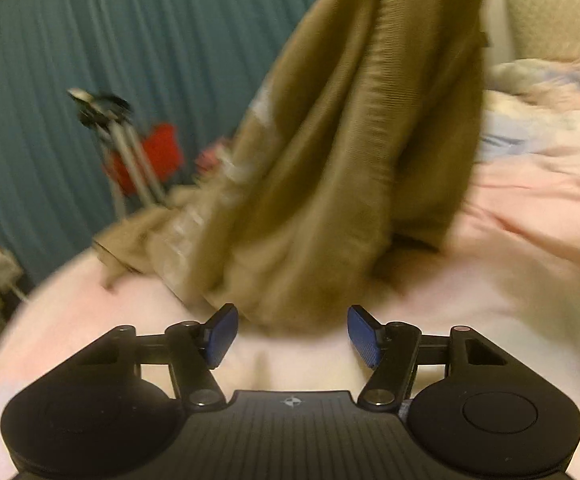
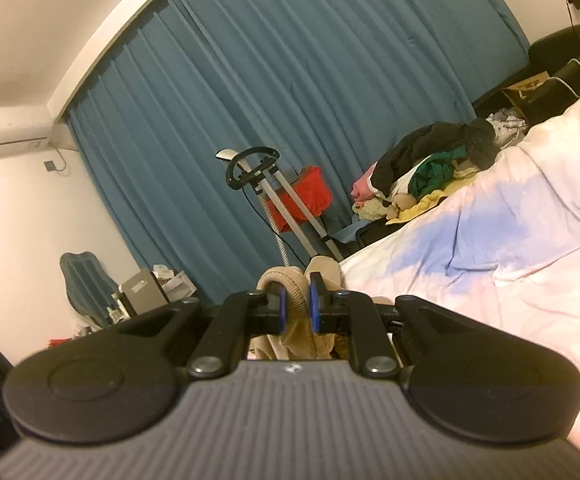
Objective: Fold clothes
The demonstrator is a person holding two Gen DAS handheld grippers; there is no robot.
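Above the pink bed (image 1: 529, 240), right gripper (image 2: 297, 306) clamps tan garment (image 1: 329, 140); left gripper (image 1: 291, 334) jaws spread, holding nothing.

Directly ahead of the left gripper (image 1: 291, 334), whose jaws stand wide apart, the hanging tan garment (image 1: 329, 152) blocks the way forward and upward. Bare pink bed (image 1: 529, 240) lies open to that gripper's right and beneath it. Ahead of the right gripper (image 2: 295, 310), a clothes pile (image 2: 429, 164) and a metal stand (image 2: 286, 200) stand before the teal curtain (image 2: 250, 80); rumpled bedding lies open to its right.
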